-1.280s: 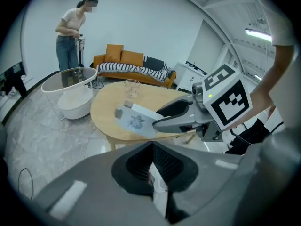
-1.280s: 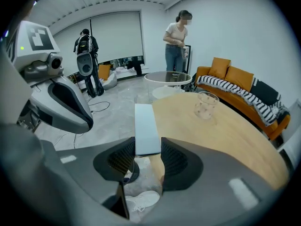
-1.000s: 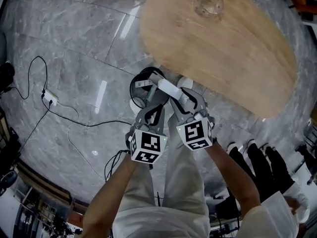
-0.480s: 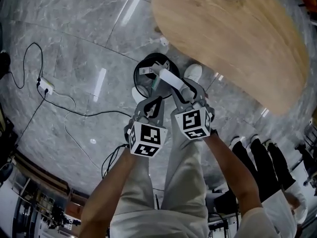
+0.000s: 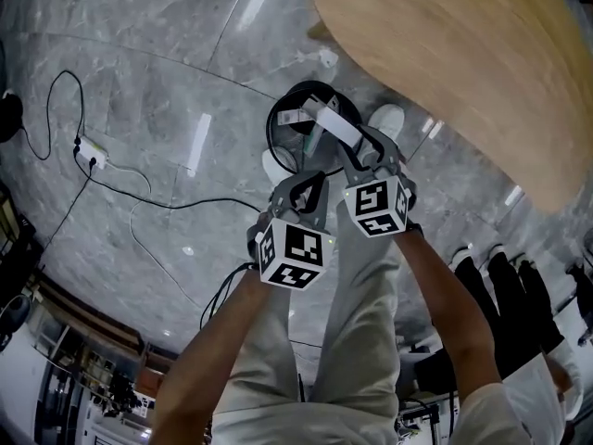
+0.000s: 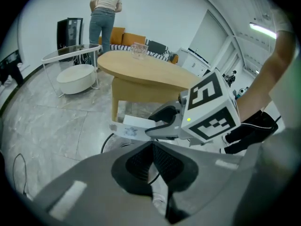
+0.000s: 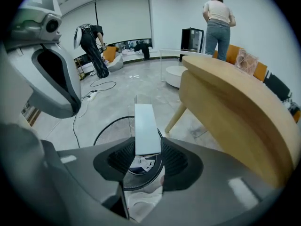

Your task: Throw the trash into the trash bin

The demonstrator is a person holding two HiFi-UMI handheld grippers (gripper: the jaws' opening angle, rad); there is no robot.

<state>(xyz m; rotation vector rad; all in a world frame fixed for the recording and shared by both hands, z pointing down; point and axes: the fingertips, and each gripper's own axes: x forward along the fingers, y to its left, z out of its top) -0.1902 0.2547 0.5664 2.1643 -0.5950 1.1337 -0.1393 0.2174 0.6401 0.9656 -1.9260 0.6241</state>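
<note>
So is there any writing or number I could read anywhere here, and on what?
No words or numbers can be read.
Left cube, right cube: square patterns, no letters.
Box: small bluish print, too blurred.
Scrap in the bin: dark print, too small.

white box [image 5: 328, 120] in right gripper [image 5: 358, 148], over bin [image 5: 273, 130]

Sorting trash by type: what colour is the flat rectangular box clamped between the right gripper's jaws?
The flat box is white; clearest in the right gripper view.
</note>
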